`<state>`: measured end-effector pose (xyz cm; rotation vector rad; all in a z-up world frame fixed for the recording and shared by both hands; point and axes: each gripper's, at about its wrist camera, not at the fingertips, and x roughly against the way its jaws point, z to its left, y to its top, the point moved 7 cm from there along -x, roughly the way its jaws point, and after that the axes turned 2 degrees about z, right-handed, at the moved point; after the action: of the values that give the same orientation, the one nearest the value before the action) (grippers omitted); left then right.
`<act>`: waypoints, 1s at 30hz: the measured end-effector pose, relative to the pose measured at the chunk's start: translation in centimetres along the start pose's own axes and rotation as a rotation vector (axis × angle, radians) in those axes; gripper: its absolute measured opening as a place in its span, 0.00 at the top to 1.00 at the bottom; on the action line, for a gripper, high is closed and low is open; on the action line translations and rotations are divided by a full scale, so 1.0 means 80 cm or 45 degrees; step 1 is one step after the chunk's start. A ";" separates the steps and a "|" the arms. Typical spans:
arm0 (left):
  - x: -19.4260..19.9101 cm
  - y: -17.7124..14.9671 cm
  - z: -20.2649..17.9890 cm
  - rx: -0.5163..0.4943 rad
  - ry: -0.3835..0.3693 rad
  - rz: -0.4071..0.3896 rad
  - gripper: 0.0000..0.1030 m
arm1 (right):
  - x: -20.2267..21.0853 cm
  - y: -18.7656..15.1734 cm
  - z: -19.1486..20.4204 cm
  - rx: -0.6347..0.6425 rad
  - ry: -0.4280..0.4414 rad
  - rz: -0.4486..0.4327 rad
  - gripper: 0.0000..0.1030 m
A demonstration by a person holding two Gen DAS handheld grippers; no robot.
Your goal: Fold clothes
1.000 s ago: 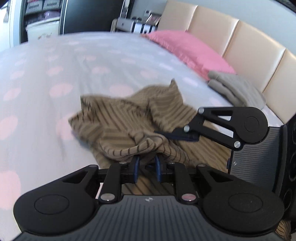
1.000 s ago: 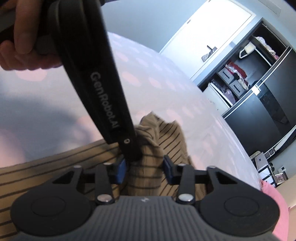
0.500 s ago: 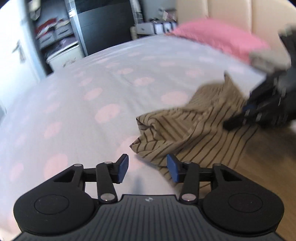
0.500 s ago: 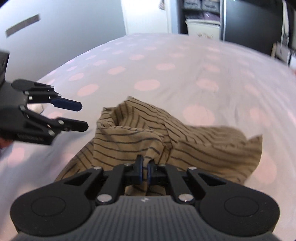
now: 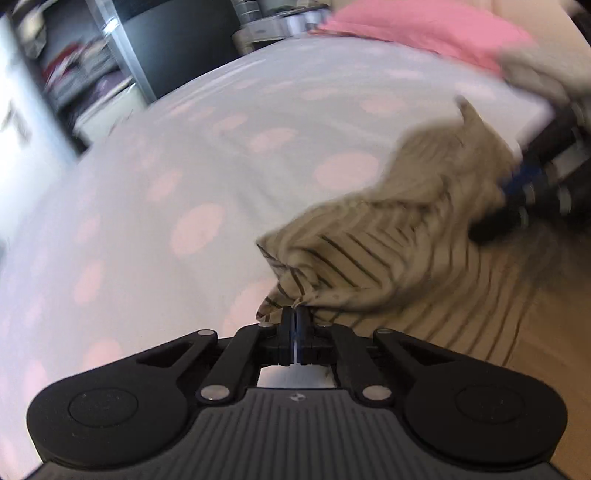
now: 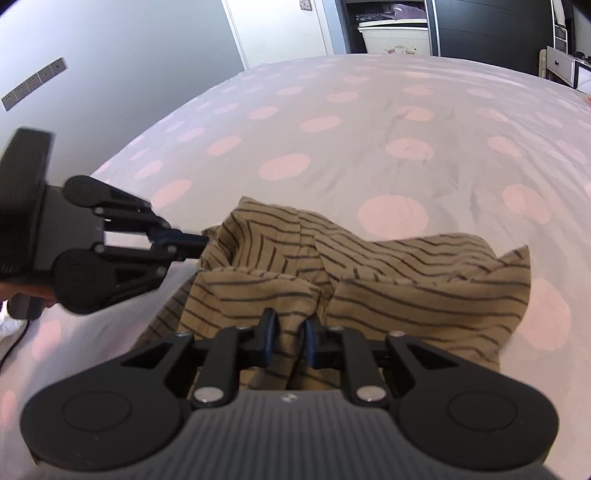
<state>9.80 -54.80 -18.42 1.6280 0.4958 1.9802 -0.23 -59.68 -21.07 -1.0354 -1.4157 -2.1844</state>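
A tan garment with thin dark stripes [image 6: 369,273] lies crumpled on the polka-dot bedsheet [image 6: 332,122]. In the left wrist view my left gripper [image 5: 295,321] is shut on a corner of the garment [image 5: 388,258]. It also shows in the right wrist view [image 6: 199,245], pinching the garment's left edge. My right gripper [image 6: 290,332] holds a bunch of the cloth between its fingers, which stand slightly apart around the fabric. It shows blurred at the right of the left wrist view [image 5: 517,192].
A pink pillow [image 5: 424,26] and a grey folded item [image 5: 535,74] lie near the beige headboard. Dark shelving and a white bin [image 6: 395,35] stand beyond the bed. The wood floor [image 5: 546,332] shows past the bed's edge.
My left gripper, open half a second ago, has moved in and shut on the garment's corner. My right gripper still holds the cloth, its fingers a little wider apart.
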 end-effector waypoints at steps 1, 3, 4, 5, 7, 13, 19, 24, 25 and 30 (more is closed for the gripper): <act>0.003 0.006 0.005 0.033 -0.004 -0.008 1.00 | -0.001 0.002 0.000 -0.002 -0.002 -0.007 0.92; 0.012 0.015 0.010 0.013 0.022 0.012 1.00 | 0.000 0.007 0.000 -0.020 0.026 -0.035 0.93; 0.015 0.017 0.013 -0.011 0.046 0.032 1.00 | 0.003 0.010 0.000 -0.034 0.052 -0.059 0.93; 0.017 0.017 0.018 -0.024 0.068 0.058 1.00 | 0.004 0.012 0.000 -0.047 0.075 -0.080 0.93; 0.018 0.014 0.029 -0.002 0.092 0.091 1.00 | 0.000 0.014 -0.003 -0.053 0.066 -0.080 0.93; 0.000 0.006 0.029 0.021 0.131 0.108 1.00 | -0.028 0.005 -0.019 -0.076 -0.025 -0.024 0.91; 0.014 -0.002 0.049 0.186 0.185 0.082 0.89 | -0.004 0.001 -0.025 -0.062 -0.091 -0.054 0.78; 0.054 -0.020 0.038 0.295 0.059 0.063 0.83 | 0.052 -0.003 -0.016 -0.007 -0.069 -0.110 0.68; 0.063 -0.026 0.030 0.311 0.020 0.061 0.83 | 0.061 -0.007 -0.015 0.010 -0.083 -0.102 0.68; 0.088 -0.037 -0.023 0.268 -0.118 0.029 0.83 | 0.079 -0.027 -0.039 0.075 -0.210 -0.095 0.74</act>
<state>7.56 -48.10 -15.03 1.8501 0.6720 1.9117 -7.02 -60.83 -18.59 -1.1826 -1.6044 -2.1362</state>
